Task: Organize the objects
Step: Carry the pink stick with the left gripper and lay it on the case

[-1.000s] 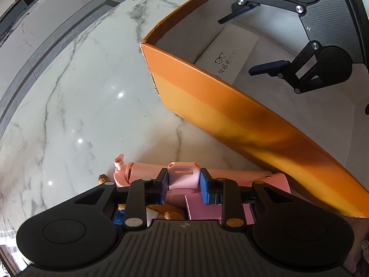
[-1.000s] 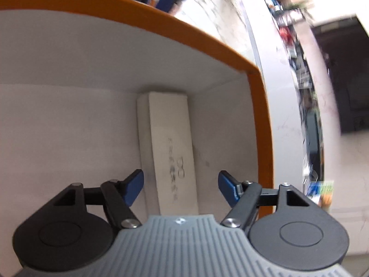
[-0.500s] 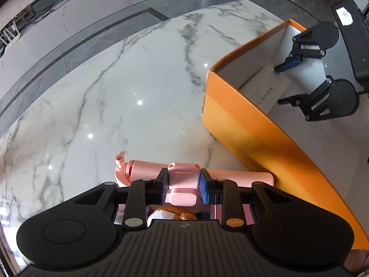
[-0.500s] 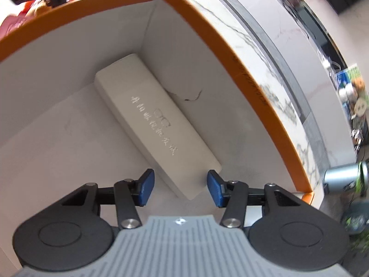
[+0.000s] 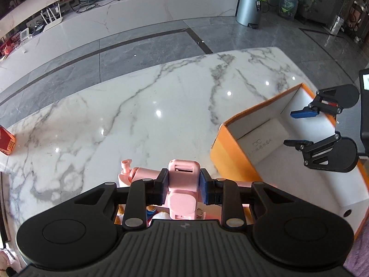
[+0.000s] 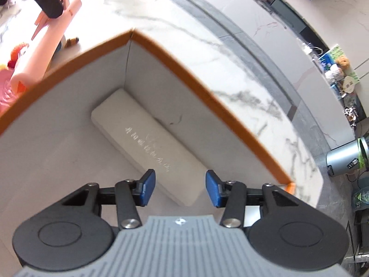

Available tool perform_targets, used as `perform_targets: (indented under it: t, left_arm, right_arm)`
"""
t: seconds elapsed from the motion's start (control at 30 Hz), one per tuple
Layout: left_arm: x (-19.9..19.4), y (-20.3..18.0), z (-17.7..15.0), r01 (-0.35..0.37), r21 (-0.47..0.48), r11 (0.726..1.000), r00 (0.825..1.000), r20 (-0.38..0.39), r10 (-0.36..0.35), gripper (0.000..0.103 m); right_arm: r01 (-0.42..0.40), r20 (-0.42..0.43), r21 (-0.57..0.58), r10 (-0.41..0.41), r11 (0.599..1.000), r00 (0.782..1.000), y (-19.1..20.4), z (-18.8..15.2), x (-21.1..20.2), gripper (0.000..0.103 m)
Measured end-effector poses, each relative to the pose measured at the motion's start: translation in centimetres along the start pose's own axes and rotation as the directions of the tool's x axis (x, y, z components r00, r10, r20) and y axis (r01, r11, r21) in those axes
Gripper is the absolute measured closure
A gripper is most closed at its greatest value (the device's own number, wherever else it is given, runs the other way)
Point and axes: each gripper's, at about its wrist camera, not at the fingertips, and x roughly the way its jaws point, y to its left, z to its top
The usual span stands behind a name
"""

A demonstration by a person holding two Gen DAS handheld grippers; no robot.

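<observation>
My left gripper (image 5: 183,188) is shut on a pink toy water gun (image 5: 182,177) and holds it above the marble table, left of the orange box (image 5: 233,147). The gun also shows in the right wrist view (image 6: 48,37). My right gripper (image 6: 178,190) is open and empty, hovering over the box's white inside; it also shows in the left wrist view (image 5: 297,127). A white glasses case (image 6: 147,147) lies flat in the far corner of the orange box (image 6: 207,97), just ahead of the right fingertips.
Small toys (image 5: 152,212) lie under the left gripper, mostly hidden. A red carton (image 5: 5,143) sits at the table's left edge. A plush toy (image 6: 16,53) and pink cloth (image 6: 4,92) lie outside the box. A metal bin (image 5: 250,4) stands on the floor beyond.
My left gripper has lifted the pink water gun up and back from the table. My right gripper has risen and drawn back from the glasses case, staying open.
</observation>
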Motion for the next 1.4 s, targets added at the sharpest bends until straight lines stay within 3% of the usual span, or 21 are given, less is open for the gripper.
perform_targets:
  t: [0.07, 0.27, 0.43, 0.6, 0.67, 0.83, 0.97, 1.4]
  left_arm:
    - [-1.2, -0.7, 0.5, 0.039, -0.029, 0.999, 0.999, 0.022, -0.039, 0.071]
    - [-2.9, -5.9, 2.1, 0.051, 0.01, 0.999, 0.996, 0.072, -0.052, 0.071]
    - [-1.8, -10.2, 3.2, 0.081, 0.012, 0.997, 0.994, 0.071, -0.082, 0.071]
    - [-0.4, -13.0, 3.8, 0.124, -0.035, 0.992, 0.992, 0.043, -0.122, 0.071]
    - [0.5, -13.6, 4.0, 0.124, -0.063, 0.99, 0.992, 0.016, -0.123, 0.071]
    - [3.5, -13.6, 4.1, 0.105, -0.157, 0.982, 0.992, -0.047, -0.114, 0.071]
    - [5.1, -13.6, 3.7, 0.056, -0.165, 0.985, 0.995, -0.071, -0.069, 0.071]
    - [9.9, -10.9, 3.7, 0.001, -0.304, 0.953, 0.994, -0.106, -0.035, 0.07]
  right_arm:
    - [0.004, 0.027, 0.011, -0.005, 1.0, 1.0, -0.2, -0.4, -2.2, 0.053]
    - [-0.045, 0.091, 0.0, 0.045, 0.999, 0.995, -3.3, -0.5, -7.6, 0.053]
    - [-0.062, 0.04, -0.083, 0.065, 0.995, 0.997, -2.5, -1.1, -9.0, 0.054]
    - [-0.123, -0.039, -0.105, 0.12, 0.987, 0.992, -2.7, -3.1, -9.1, 0.074]
    - [-0.149, -0.039, -0.085, 0.146, 0.985, 0.988, -2.9, -3.6, -9.5, 0.075]
    - [-0.203, -0.024, -0.002, 0.203, 0.979, 0.979, -3.8, -3.7, -7.0, 0.08]
    - [-0.214, -0.028, 0.059, 0.215, 0.975, 0.976, -4.2, -3.3, -5.2, 0.087]
    - [-0.241, -0.037, 0.154, 0.249, 0.958, 0.968, -4.9, -1.2, 2.6, 0.09]
